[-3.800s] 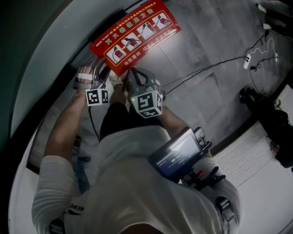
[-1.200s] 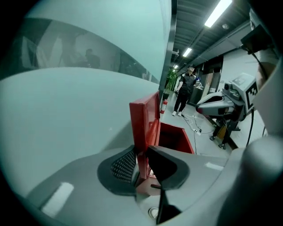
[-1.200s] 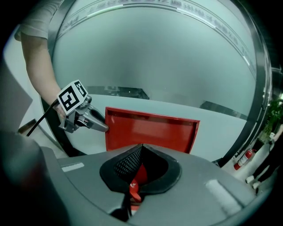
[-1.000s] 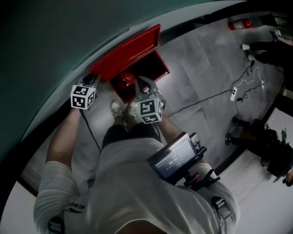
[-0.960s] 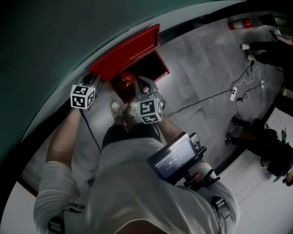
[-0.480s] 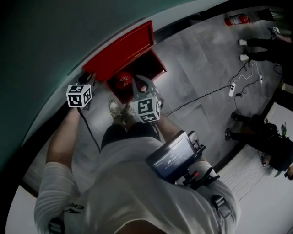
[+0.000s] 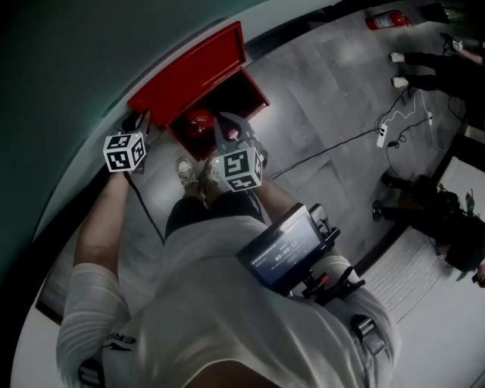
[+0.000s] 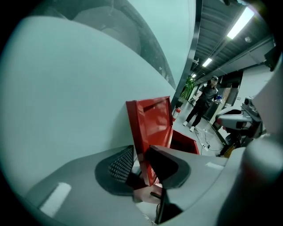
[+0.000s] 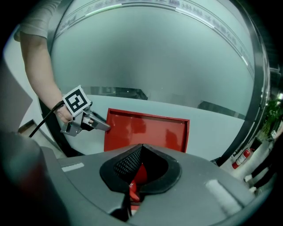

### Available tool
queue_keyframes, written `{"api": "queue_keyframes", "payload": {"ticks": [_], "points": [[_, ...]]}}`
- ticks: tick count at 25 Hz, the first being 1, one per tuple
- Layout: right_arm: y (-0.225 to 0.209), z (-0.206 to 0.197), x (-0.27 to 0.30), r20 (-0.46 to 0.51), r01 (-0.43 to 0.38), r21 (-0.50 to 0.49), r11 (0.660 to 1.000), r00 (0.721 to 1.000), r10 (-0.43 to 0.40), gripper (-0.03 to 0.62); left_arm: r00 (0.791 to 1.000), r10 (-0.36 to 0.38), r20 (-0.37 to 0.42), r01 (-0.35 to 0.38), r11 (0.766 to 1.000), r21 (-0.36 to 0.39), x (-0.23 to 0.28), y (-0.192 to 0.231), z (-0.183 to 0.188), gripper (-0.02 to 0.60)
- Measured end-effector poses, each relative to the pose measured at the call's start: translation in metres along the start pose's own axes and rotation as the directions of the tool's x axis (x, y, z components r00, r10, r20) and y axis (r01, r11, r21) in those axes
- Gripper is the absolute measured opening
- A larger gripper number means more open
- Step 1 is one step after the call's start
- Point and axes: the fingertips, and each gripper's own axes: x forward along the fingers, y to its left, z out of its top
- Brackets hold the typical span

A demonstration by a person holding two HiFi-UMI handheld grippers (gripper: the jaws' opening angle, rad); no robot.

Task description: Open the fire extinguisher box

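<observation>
The red fire extinguisher box (image 7: 254,95) stands open on the floor by the pale wall. Its lid (image 7: 189,72) is raised upright against that wall. A red extinguisher (image 7: 198,120) shows inside the box. My left gripper (image 7: 144,121) is at the lid's left edge. In the left gripper view the lid (image 8: 152,121) runs between the jaws, and the left gripper (image 8: 142,161) is shut on it. My right gripper (image 7: 221,125) hovers over the box's front, its tips together and nothing held. The right gripper view shows the lid (image 9: 148,130) and the left gripper (image 9: 106,126).
A second extinguisher (image 7: 383,20) lies on the floor by the wall. A cable and power strip (image 7: 383,138) cross the grey tiles. A person (image 8: 204,103) stands farther along the corridor. My shoes (image 7: 193,173) are just in front of the box.
The box was closed, its labelled lid lying flat; now the lid stands up against the wall. Over the last second the left gripper has stayed at the lid's edge.
</observation>
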Motion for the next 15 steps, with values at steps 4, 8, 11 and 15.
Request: {"api": "queue_keyframes", "payload": {"ticks": [4,8,11,15], "points": [[-0.006,0.005,0.001,0.008,0.013,0.0,1.0,1.0,-0.013,0.012,0.999,0.039,0.002,-0.039,0.999,0.01,-0.002,0.007,-0.005,0.12],[-0.012,0.01,0.003,0.013,0.026,0.007,1.0,1.0,-0.026,0.012,0.997,0.072,0.002,-0.072,0.997,0.028,-0.01,0.012,-0.011,0.118],[-0.014,0.013,0.004,0.022,0.026,0.016,1.0,0.999,-0.026,0.012,0.996,0.077,0.04,-0.079,0.995,0.052,-0.019,0.005,-0.006,0.073],[-0.014,0.018,0.005,0.037,0.008,0.051,0.999,0.999,-0.01,0.012,0.991,0.045,0.126,-0.057,0.994,0.094,-0.031,-0.016,0.015,0.003]]}}
